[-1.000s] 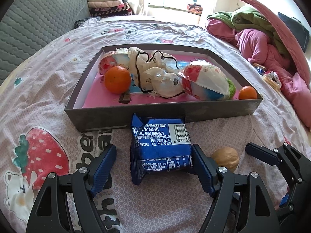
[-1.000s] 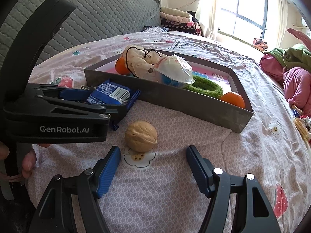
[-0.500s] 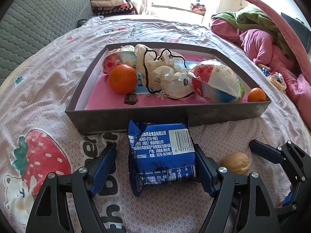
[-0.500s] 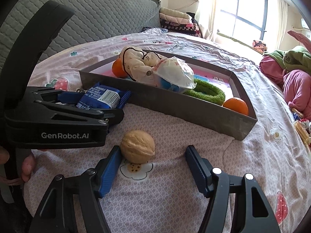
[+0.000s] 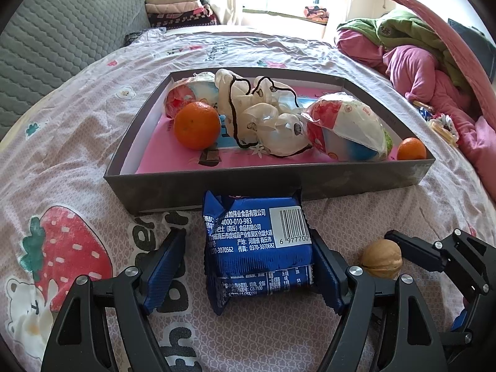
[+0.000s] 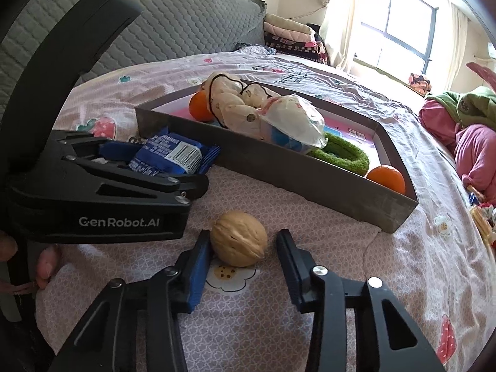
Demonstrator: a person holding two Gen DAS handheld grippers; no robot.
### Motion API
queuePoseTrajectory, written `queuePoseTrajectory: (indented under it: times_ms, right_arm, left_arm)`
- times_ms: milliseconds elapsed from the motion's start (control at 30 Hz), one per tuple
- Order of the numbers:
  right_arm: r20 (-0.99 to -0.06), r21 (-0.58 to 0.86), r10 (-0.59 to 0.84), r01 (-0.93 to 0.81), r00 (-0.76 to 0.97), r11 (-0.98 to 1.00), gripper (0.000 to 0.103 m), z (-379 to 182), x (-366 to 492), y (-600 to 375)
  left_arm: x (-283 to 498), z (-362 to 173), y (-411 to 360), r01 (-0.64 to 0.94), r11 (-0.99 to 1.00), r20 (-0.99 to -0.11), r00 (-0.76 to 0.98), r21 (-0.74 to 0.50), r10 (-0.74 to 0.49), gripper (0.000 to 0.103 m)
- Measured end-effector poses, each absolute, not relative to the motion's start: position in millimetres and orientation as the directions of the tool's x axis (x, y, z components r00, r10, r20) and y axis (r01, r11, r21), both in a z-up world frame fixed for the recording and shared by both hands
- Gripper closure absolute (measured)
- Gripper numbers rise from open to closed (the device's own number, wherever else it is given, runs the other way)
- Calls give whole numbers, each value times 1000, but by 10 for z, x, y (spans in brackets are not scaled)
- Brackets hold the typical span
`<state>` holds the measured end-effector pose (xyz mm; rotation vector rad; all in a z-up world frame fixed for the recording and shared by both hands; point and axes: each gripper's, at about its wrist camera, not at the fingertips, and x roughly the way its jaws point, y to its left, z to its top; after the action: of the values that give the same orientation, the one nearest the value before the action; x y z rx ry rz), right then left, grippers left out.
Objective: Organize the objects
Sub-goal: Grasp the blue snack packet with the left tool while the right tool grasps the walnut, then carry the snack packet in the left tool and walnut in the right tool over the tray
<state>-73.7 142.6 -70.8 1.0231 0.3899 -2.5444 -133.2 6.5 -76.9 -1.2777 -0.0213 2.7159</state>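
Note:
A blue snack packet (image 5: 259, 245) lies on the bed just in front of the grey tray (image 5: 217, 184). My left gripper (image 5: 248, 266) is open around it: the right pad touches the packet and the left pad stands apart. A walnut (image 6: 238, 238) lies on the bedsheet between the pads of my right gripper (image 6: 241, 263), which is open; its left pad touches the nut and the right pad is a little off it. The walnut also shows in the left wrist view (image 5: 382, 259). The packet also shows in the right wrist view (image 6: 173, 158).
The tray (image 6: 310, 176) holds two oranges (image 5: 197, 125) (image 5: 411, 148), a cloth bag with black cord (image 5: 263, 121), wrapped balls (image 5: 344, 130) and a green ring (image 6: 341, 155). Pink and green clothes (image 5: 418, 62) are piled at the right. A grey headboard (image 5: 62, 40) stands at the left.
My right gripper has moved forward and narrowed around the walnut. My left gripper has edged forward around the packet; the packet still rests on the bed.

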Motion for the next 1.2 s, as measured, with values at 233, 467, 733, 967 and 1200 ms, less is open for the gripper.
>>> queuePoseTrajectory:
  times_ms: [233,467,733,967,1200]
  right_arm:
    - [-707,-97,-249,439,-663,-893,68,-694,-731,1458]
    - [-702,-86,-257,438,-664,-895,68,-663,-728,1489]
    - [-690,-46,-274,418,-670,-907,68,-602,-749,1565]
    - [-671,-14,-290,403,-682,-915,68,-531,-743,1636]
    - [-653,4,-303,396,-694,-918,68,-479,-727,1681]
  left_arm:
    - [-1304,-776,71,-119,-990,-760,-637,-72,132,23]
    - [-1262,-773,64,-122,-990,-759,-638,-72,134,28]
    - [-1195,-725,23,-118,-990,-754,-642,-81,139,45]
    - [-1130,-689,-8,-110,-990,-753,-644,-87,138,47]
    - [-1051,-619,-28,-96,-992,-748,-652,-86,128,47]
